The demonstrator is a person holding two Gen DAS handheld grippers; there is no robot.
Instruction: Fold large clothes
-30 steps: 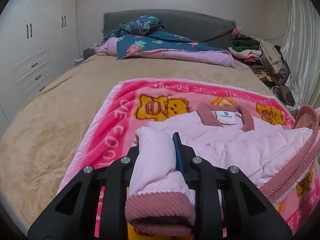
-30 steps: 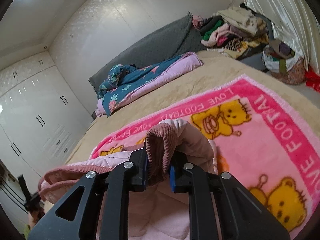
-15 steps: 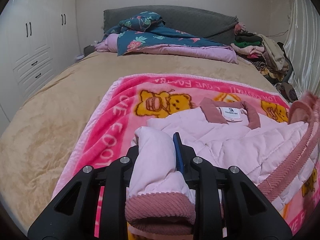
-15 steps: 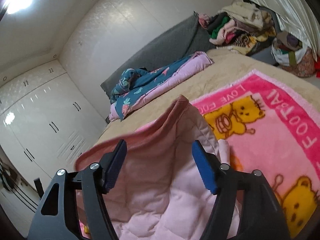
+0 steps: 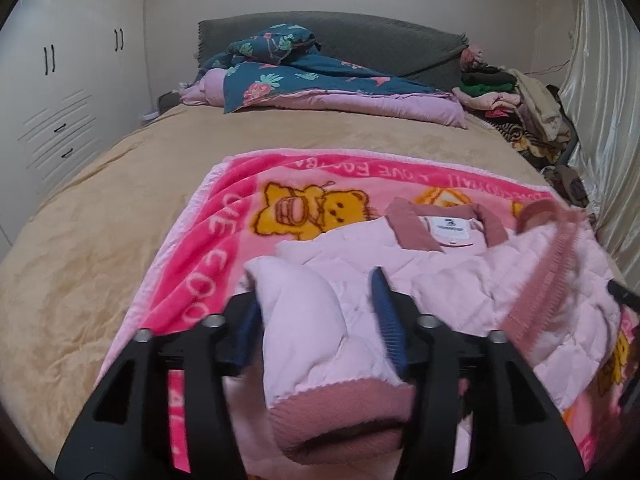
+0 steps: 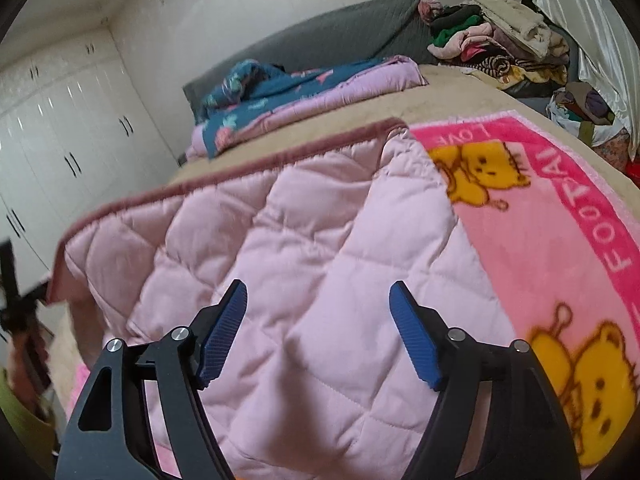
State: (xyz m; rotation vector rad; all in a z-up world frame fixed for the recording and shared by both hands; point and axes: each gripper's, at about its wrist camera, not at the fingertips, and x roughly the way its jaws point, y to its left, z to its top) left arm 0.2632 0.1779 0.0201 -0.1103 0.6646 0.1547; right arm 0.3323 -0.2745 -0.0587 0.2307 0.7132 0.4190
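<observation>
1. Only the left wrist view shows the pink quilted jacket's [image 5: 460, 280] collar [image 5: 408, 228], dusty rose with a white label [image 5: 452, 229] inside it, at centre right of the frame. It also shows a sleeve [image 5: 316, 336] with a rose ribbed cuff [image 5: 344, 416] in the lower middle.
2. Only the right wrist view shows a broad quilted panel of the jacket [image 6: 304, 280] filling the frame's middle, edged along its top by a rose trim [image 6: 224, 176].
3. The jacket lies on a bright pink bear-print blanket [image 5: 224, 248] spread over the tan bed cover [image 5: 100, 240]. A teal floral quilt [image 5: 304, 76] sits at the head of the bed, and a heap of clothes [image 6: 500, 40] lies at the upper right.
4. The left gripper [image 5: 316, 312] has just been opening. Its blue pads [image 5: 386, 316] stand apart with the sleeve between them; the right pad is clear of the fabric, the left just beside it.
5. The right gripper [image 6: 320, 332] has also just been opening. Its jaws stand wide apart over the quilted panel, gripping nothing.
</observation>
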